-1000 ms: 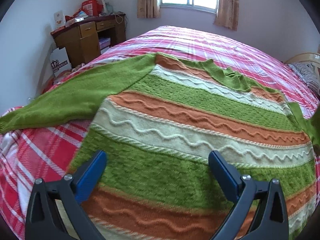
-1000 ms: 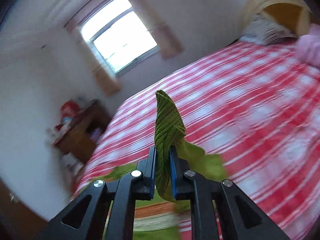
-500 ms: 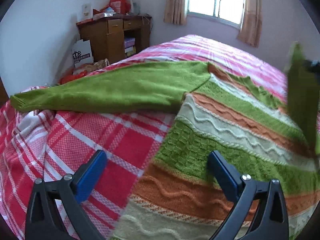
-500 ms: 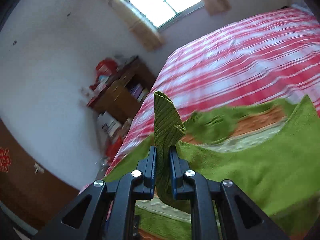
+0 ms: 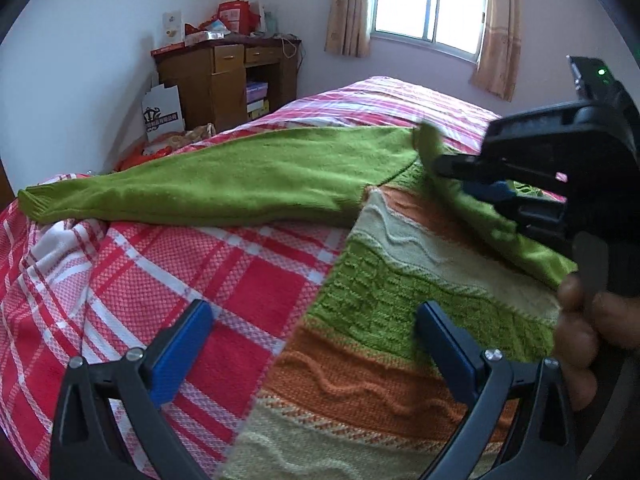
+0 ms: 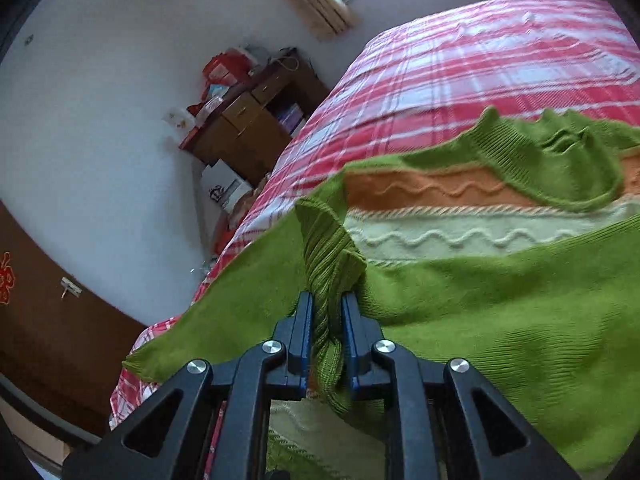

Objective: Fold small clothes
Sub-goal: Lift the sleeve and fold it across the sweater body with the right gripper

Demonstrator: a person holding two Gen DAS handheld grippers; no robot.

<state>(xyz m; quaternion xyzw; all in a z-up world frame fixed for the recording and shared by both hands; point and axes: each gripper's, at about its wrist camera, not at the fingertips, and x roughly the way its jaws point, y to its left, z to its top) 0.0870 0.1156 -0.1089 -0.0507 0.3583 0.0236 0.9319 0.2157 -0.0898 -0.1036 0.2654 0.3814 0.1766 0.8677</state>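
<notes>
While the right gripper (image 6: 326,336) carries the ribbed cuff (image 6: 328,252) of one green sleeve across the sweater (image 5: 400,312), the first fold of the garment is in hand. The sweater lies face up on the bed (image 5: 240,272), which is covered in a red and white check; its striped body of green, orange and cream bands reaches the near edge of the bed. The right jaws have just been opening slightly, yet the gap is narrow and the cuff fabric sits bunched between the blue pads, so the grip reads as closing on the cuff rather than released. The carried sleeve drapes over the upper chest, below the neckline (image 6: 560,168).

The left gripper (image 5: 316,344) hovers above the side edge of the sweater body, near the lower part of the garment. Its jaws stand wide apart and hold nothing. The other sleeve (image 5: 208,184) lies spread out flat toward the side edge of the bed, its cuff near that edge.

Judged from this layout, the next move calls for the right gripper to set the cuff down flat on the body and let go cleanly, without dragging the knit. The left gripper then needs to reach the outstretched sleeve and bring it inward in the same way.
</notes>
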